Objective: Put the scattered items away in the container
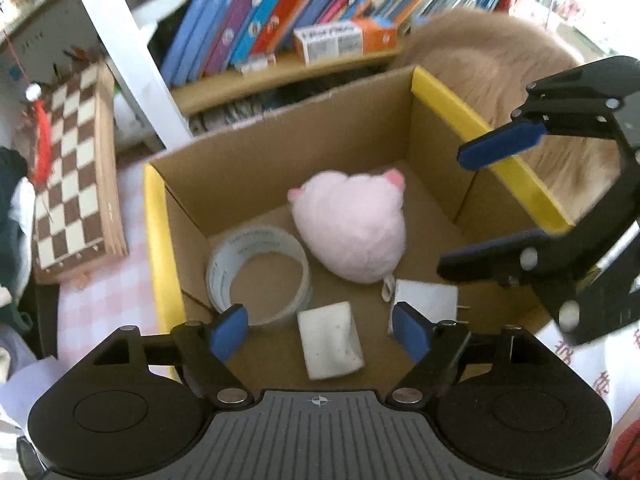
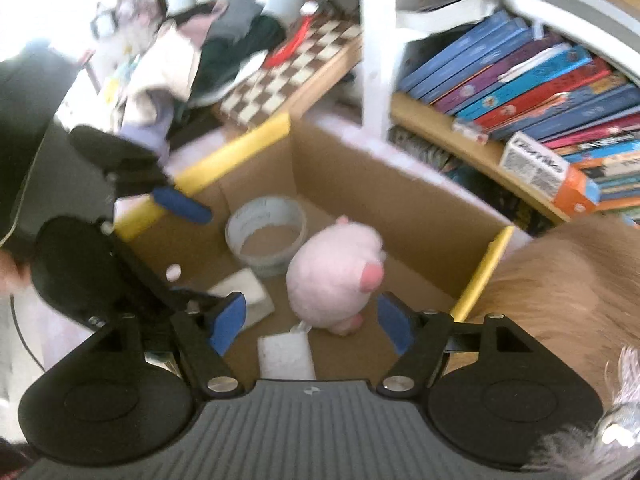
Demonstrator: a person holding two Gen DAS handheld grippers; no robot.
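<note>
An open cardboard box [image 1: 480, 132] with yellow-taped rims holds a pink plush toy [image 1: 352, 228], a clear tape roll [image 1: 256, 238], a white block [image 1: 330, 340] and a white charger plug [image 1: 426, 298]. My left gripper [image 1: 320, 332] hangs open over the box's near side, above the white block, with nothing between its fingers. My right gripper [image 1: 454, 212] stands open over the box's right wall, also empty. In the right wrist view, the right gripper [image 2: 311, 326] brackets the plush [image 2: 332, 276] from above, and the left gripper [image 2: 196, 254] is at the left, over the box's yellow rim [image 2: 224, 156].
A tan furry mass [image 1: 500, 64] presses against the box's right side. Behind stand a bookshelf with books [image 1: 280, 12] and an orange carton [image 1: 344, 38]. A chessboard [image 1: 72, 172] leans at the left on a pink chequered cloth [image 1: 104, 296]. Piled clothes [image 2: 192, 64] lie beyond it.
</note>
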